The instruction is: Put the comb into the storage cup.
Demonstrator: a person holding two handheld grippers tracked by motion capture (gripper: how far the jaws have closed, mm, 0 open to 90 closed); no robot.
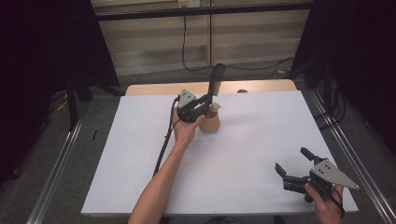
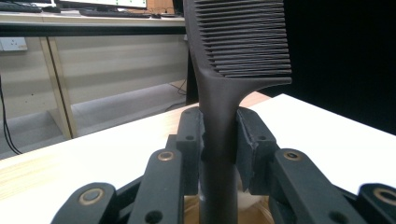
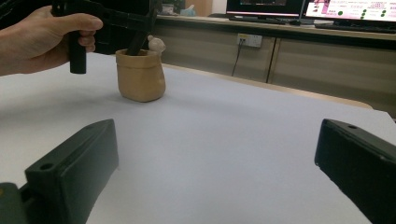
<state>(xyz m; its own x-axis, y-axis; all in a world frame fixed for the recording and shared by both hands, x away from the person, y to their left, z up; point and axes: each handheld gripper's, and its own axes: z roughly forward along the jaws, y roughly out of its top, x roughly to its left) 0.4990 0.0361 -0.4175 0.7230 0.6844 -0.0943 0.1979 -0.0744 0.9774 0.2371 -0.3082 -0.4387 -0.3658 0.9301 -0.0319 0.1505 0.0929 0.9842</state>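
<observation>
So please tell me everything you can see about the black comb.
The black comb looks like matte dark plastic, with a row of fine, close teeth on a broad head that narrows into a long plain handle. It stands about upright, teeth end up. The left tongs are shut on its handle, one jaw on each side. Its lower end goes down into the small tan holder at the far middle of the white table; whether it touches the bottom is hidden.
</observation>
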